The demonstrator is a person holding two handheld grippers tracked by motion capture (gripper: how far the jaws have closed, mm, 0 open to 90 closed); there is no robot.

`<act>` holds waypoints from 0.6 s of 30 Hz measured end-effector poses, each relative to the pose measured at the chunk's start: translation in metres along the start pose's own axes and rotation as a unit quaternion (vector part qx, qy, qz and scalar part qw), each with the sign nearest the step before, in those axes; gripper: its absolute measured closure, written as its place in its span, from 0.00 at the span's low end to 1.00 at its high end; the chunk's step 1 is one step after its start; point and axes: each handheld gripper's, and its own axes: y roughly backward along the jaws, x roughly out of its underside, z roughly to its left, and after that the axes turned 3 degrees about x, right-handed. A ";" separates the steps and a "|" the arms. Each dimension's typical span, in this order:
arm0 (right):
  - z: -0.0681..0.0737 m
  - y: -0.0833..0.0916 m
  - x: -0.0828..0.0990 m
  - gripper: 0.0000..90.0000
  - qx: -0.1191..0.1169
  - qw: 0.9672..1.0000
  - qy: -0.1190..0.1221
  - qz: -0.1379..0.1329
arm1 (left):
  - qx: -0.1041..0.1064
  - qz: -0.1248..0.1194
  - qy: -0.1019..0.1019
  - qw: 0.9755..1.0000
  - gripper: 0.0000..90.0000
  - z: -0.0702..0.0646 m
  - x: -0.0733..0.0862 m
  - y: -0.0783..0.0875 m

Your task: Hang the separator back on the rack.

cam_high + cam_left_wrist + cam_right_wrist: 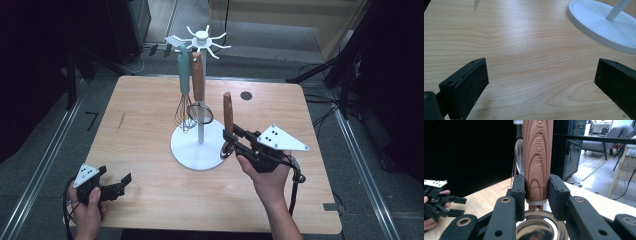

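Note:
A ladle with a wood-grain handle (228,112) (538,157) stands upright just right of the white utensil stand (201,37). My right gripper (231,136) (537,192) is shut on the handle's lower end, with the steel bowl (540,230) below the jaws. On the stand hang a teal-handled whisk (184,75) and a second wooden-handled tool (198,75) with a wire ring. My left gripper (122,184) (541,82) sits open and low over the table's front left corner, nothing between its fingers. The stand's round base (192,150) (599,22) lies ahead of it.
A small dark round mark (245,95) sits on the wooden table (140,115) behind the stand. Bare wood stretches left of the stand and along the front edge. Dark tripods and cables stand around the table on the floor.

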 end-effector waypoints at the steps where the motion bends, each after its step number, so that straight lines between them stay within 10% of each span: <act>1: 0.001 -0.001 -0.001 0.79 0.003 1.000 0.003 0.000 | 0.000 -0.001 0.000 1.000 0.00 0.000 0.000 0.000; 18: 0.003 -0.008 -0.025 0.79 0.005 1.000 -0.003 -0.029 | 0.000 -0.002 0.002 1.000 0.00 0.000 0.000 0.000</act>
